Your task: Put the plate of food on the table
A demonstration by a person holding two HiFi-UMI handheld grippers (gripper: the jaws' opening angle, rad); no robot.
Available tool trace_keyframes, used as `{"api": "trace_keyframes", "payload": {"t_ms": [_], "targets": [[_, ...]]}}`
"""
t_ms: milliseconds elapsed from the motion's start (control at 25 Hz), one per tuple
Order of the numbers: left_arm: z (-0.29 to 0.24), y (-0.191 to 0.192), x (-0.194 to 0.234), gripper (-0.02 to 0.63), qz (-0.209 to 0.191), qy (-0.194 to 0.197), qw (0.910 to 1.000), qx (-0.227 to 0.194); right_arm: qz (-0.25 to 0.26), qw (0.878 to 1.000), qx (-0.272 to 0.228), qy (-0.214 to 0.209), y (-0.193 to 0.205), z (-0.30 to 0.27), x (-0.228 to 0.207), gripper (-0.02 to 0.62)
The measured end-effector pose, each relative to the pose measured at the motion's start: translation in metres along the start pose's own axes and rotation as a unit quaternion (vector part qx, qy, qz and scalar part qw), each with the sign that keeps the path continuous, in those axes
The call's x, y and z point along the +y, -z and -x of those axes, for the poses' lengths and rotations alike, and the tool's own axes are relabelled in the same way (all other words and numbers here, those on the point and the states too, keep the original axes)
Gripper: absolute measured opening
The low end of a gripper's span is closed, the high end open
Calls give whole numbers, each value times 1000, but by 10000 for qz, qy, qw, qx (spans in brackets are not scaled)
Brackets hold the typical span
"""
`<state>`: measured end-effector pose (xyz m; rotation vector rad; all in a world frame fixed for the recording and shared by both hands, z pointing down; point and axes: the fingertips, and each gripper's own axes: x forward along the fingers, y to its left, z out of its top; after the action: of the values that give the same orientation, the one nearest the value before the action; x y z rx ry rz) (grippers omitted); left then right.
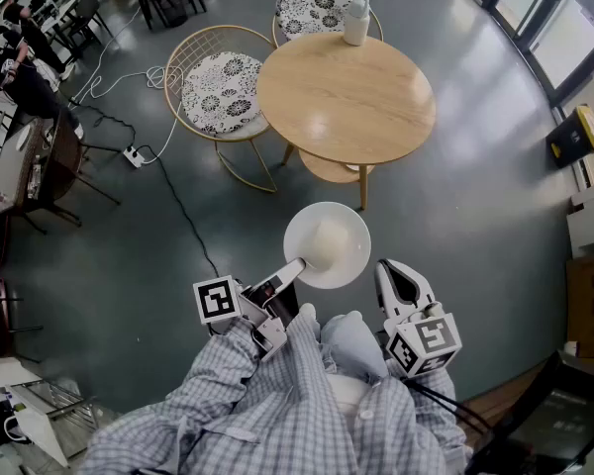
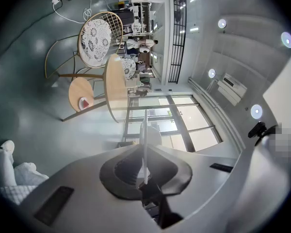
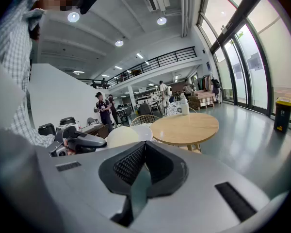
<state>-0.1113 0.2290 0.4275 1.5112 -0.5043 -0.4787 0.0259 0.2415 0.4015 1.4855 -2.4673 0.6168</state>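
Plate [image 1: 329, 243] between left gripper [image 1: 295, 267] jaws, short of table [image 1: 346, 97].

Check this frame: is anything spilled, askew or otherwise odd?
Nothing stands out. The plate sits level, clamped at its rim by the left gripper, food on it; the table stands upright.
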Motion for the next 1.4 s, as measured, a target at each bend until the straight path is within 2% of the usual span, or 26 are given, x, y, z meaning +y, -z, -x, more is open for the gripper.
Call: {"api": "trace_keyframes", "payload": {"t_ms": [560, 880, 1040, 1120, 1200, 1280, 1400], "targets": [[0, -2, -1, 25, 13, 13, 10000, -77, -35, 10000, 6, 28, -2, -1, -4, 9], [0, -3, 1, 25, 27, 24, 10000, -69, -1341, 9901, 39, -419, 5, -7, 2, 11], [1, -3, 2, 24, 8, 23, 10000, -69, -1814, 9822, -86, -472, 4, -10, 1, 11], [1, -3, 3, 25, 14, 37, 10000, -67, -2179, 9743, -282, -504, 1, -10, -2, 12], [0, -3, 3, 25, 18, 51, 10000, -59, -2690, 9604, -456, -560, 0, -10, -6, 21], [0, -3, 3, 25, 21, 62, 10000, -52, -3060, 9490, -464, -601, 3, -11, -8, 79], [0, -3, 1, 25, 37, 76, 10000, -35, -3322, 9405, -334, -633, 8, -14, -7, 92]]}}
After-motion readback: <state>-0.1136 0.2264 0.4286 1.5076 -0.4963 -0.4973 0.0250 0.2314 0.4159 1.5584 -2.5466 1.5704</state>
